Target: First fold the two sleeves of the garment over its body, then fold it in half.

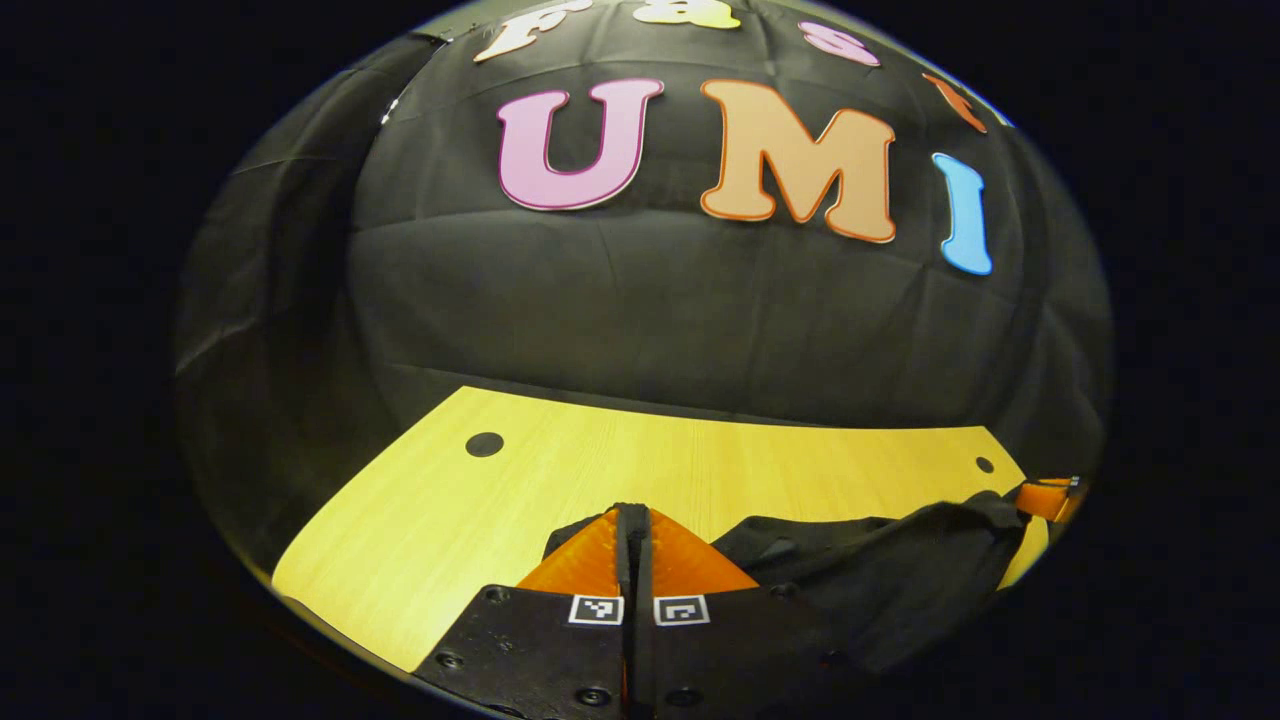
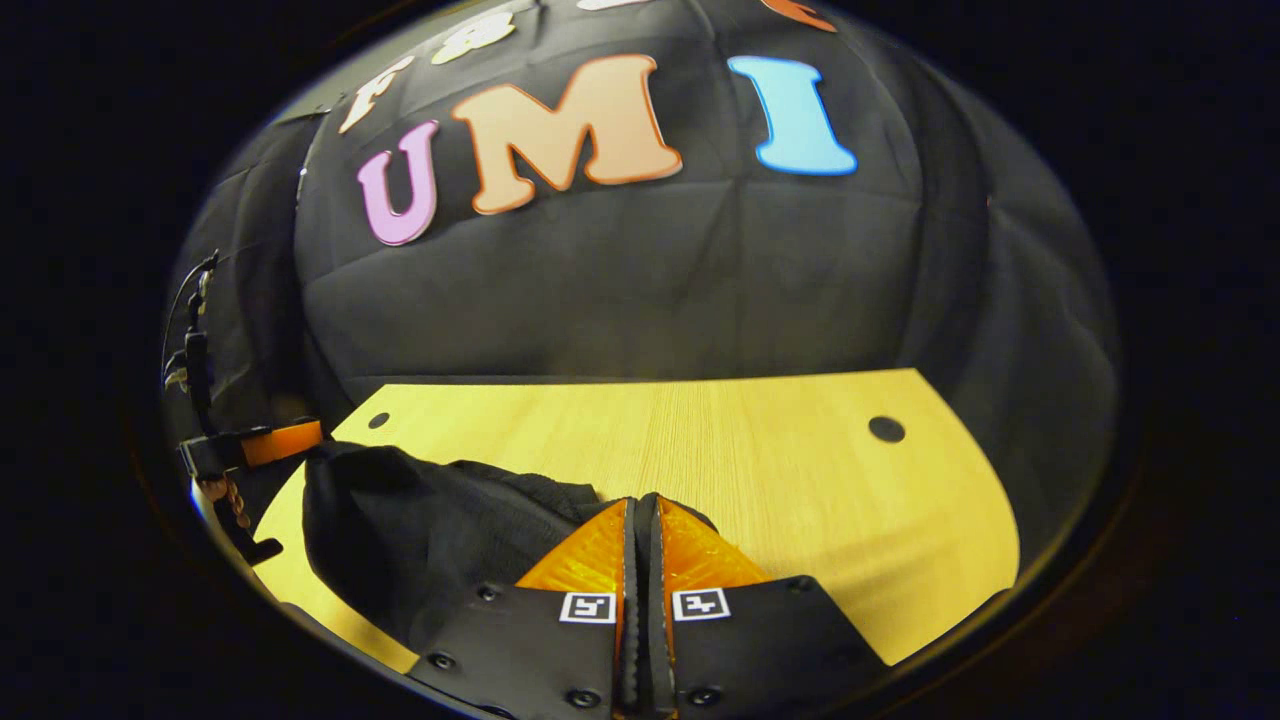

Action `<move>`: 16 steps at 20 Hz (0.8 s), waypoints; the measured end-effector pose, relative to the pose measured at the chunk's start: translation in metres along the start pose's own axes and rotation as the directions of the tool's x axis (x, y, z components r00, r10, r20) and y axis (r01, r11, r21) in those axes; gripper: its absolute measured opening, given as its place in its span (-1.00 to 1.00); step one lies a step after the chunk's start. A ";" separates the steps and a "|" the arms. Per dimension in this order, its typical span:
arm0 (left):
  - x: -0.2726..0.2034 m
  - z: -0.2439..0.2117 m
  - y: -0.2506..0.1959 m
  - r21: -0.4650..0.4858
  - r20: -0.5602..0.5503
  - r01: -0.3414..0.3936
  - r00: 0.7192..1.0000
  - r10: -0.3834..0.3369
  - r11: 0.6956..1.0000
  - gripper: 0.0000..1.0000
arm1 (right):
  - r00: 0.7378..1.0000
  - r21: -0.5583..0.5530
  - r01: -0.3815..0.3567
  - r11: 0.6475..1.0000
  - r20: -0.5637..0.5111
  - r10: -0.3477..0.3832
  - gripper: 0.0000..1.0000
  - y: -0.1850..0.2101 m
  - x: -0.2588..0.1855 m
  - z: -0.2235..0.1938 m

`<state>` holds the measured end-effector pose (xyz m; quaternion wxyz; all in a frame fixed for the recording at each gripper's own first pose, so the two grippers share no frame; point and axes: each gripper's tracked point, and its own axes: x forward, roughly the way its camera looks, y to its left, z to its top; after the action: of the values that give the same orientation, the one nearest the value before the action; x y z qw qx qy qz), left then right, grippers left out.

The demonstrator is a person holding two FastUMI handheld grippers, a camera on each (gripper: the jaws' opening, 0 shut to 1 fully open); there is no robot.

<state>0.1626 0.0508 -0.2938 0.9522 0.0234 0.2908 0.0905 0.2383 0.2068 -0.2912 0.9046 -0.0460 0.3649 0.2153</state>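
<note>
Garment (image 1: pixel 900 570), black and bunched, is held up off the table (image 1: pixel 480 510) between the two grippers, its cloth sagging in loose folds along the table's near edge. In the left gripper view it runs from that gripper's fingers off toward the table's right end; in the right gripper view the garment (image 2: pixel 420 540) runs from the fingers toward the left end. The table (image 2: pixel 800 480) is pale wood, its far edge against the black cloth wall (image 1: pixel 650 310). A dark round hole (image 1: pixel 484 444) sits near its far left corner in the left gripper view, and a smaller hole (image 1: pixel 985 464) near the far right corner. The left gripper (image 1: pixel 633 525) has its fingers pressed together, with black cloth showing at the tips, so it is pinching the garment. The right gripper (image 2: pixel 641 515) is likewise pressed together on a fold of the cloth that shows at its tips. The right gripper (image 1: pixel 1050 497) also shows at the far end of the garment in the left gripper view, and the left gripper (image 2: pixel 255 445) at the left edge of the right gripper view, with a cable (image 2: pixel 195 340) rising beside it.
</note>
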 end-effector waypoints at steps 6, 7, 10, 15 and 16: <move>0.006 0.025 0.007 0.039 0.098 -0.080 0.992 0.076 0.996 0.84 | 0.992 0.068 -0.071 0.995 0.105 0.063 0.94 -0.008 0.010 0.039; -0.002 0.035 0.006 0.043 0.121 -0.087 0.989 0.081 0.995 0.82 | 0.989 0.087 -0.088 0.992 0.129 0.077 0.96 -0.010 0.005 0.048; -0.044 0.076 -0.002 0.018 0.224 -0.088 0.971 0.082 0.996 0.84 | 0.968 0.117 -0.150 0.982 0.219 0.122 0.96 -0.009 -0.031 0.073; -0.137 0.144 -0.033 -0.076 0.414 -0.012 0.909 0.043 0.997 0.84 | 0.892 0.076 -0.220 0.973 0.419 0.169 0.96 0.009 -0.130 0.110; -0.154 0.155 -0.043 -0.089 0.443 0.026 0.896 0.016 0.996 0.86 | 0.872 0.062 -0.229 0.972 0.457 0.176 0.95 0.019 -0.155 0.115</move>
<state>0.1304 -0.0192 -0.0845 0.9937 -0.0015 0.0618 0.0938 0.2042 0.1960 -0.1005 0.9378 0.0950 0.1609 0.2925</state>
